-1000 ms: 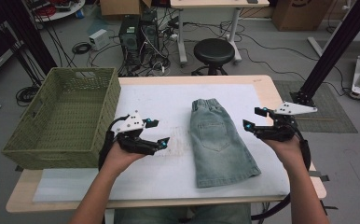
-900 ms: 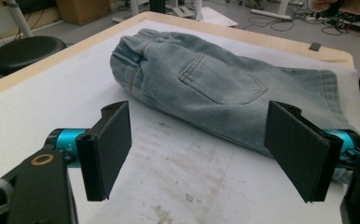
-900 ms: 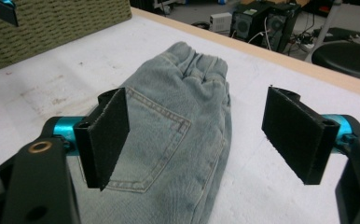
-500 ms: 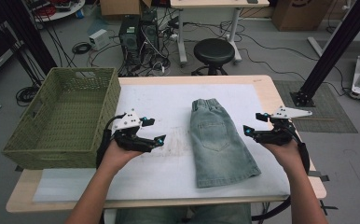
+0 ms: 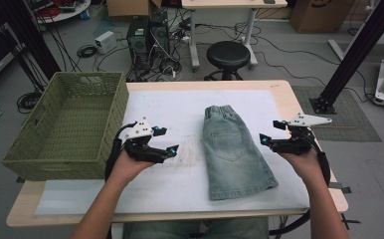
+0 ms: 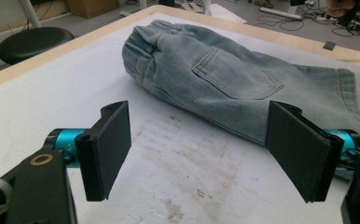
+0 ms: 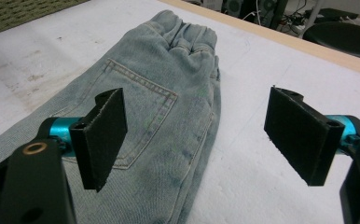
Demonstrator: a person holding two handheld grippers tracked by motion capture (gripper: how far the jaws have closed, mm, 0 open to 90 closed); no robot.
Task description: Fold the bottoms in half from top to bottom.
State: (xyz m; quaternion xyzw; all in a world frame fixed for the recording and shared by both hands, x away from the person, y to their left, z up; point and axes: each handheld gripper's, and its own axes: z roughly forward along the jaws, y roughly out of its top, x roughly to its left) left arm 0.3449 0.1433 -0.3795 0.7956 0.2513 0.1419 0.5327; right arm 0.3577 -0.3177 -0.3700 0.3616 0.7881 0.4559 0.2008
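Folded light-blue denim shorts point(image 5: 232, 149) lie flat in the middle of the white mat point(image 5: 180, 107), waistband toward the far edge. My left gripper point(image 5: 165, 140) hovers over the mat to the left of the shorts, open, with nothing between its jaws. My right gripper point(image 5: 271, 132) is just off the shorts' right edge, also open and empty. The left gripper view looks past the left gripper point(image 6: 201, 149) at the shorts point(image 6: 215, 79) and their back pocket. In the right gripper view the right gripper point(image 7: 201, 140) stands over the shorts point(image 7: 159, 112), apart from the cloth.
A green woven basket point(image 5: 18, 152) stands on the table's left end, close to my left hand. Past the far table edge point(image 5: 200, 84) are a black stool point(image 5: 228, 52), computer towers point(image 5: 147, 35) and floor cables. A black post point(image 5: 359, 50) rises at the right.
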